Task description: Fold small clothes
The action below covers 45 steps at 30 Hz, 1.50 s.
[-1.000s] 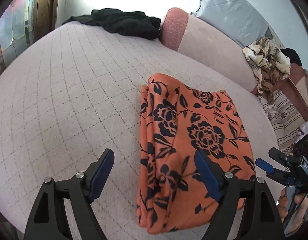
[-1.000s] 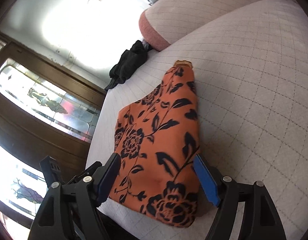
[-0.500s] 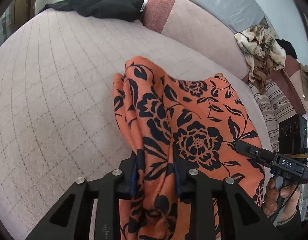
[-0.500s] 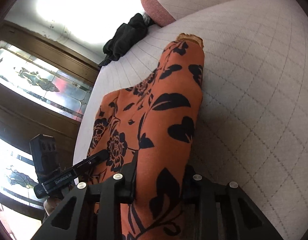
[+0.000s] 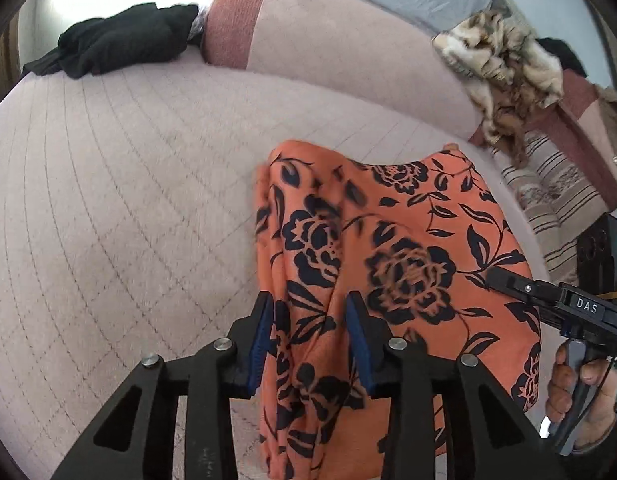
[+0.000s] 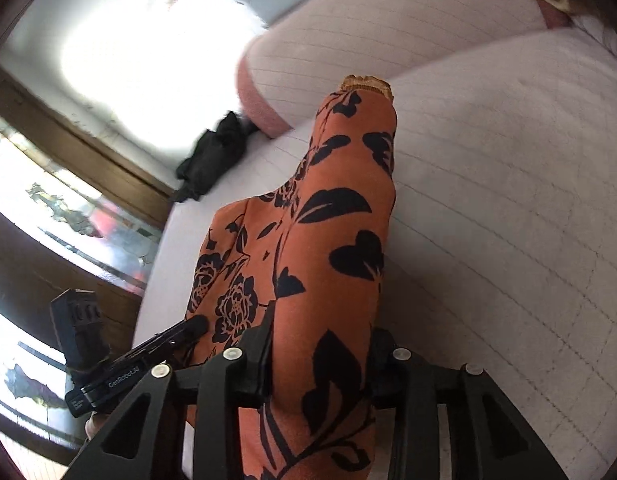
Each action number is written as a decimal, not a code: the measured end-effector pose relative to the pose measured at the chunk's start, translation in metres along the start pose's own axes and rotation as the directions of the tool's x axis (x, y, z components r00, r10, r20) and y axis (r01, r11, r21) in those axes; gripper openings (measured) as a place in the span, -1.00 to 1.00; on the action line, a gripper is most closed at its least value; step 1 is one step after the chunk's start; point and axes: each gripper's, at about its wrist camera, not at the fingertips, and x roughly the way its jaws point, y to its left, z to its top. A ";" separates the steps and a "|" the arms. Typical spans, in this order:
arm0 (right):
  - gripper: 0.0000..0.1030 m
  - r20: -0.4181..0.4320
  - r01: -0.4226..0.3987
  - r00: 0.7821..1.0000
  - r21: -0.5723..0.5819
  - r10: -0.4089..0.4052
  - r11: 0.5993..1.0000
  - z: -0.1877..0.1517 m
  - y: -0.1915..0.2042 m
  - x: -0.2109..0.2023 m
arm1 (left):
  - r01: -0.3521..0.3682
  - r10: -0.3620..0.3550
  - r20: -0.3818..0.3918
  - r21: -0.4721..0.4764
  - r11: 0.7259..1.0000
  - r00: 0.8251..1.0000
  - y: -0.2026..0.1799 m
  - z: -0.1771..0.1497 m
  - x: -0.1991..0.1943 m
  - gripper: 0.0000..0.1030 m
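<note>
Both grippers, left (image 5: 310,340) and right (image 6: 320,354), are gripping the orange floral garment (image 5: 392,268) with closed fingers, raising its near edge off the bed (image 5: 108,200); next, probably carrying it forward to fold.

The pale pink quilted bed (image 5: 120,208) carried 1 orange floral garment (image 5: 428,248), its far end resting on the quilt. Beyond the garment lay a black clothing heap (image 5: 120,40), touching a long pink bolster (image 5: 340,52) behind the garment.
</note>
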 end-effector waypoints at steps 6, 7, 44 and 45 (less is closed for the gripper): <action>0.19 0.093 0.081 0.992 0.072 -0.088 0.994 -0.031 -0.006 -0.021 | -0.036 0.038 0.089 -0.027 0.999 0.995 0.033 -0.023 -0.045 0.25; 0.19 0.135 0.075 0.987 0.063 -0.083 0.995 -0.032 0.003 -0.032 | -0.045 0.046 0.111 -0.016 0.999 0.993 0.030 -0.026 -0.053 0.25; 0.84 0.299 0.516 0.844 -0.220 -0.446 0.828 -0.198 0.139 -0.105 | -0.254 0.227 0.356 0.029 0.967 0.906 -0.049 -0.138 -0.169 0.81; 0.84 0.301 0.516 0.843 -0.221 -0.445 0.827 -0.197 0.141 -0.105 | -0.254 0.225 0.359 0.034 0.967 0.906 -0.051 -0.137 -0.171 0.81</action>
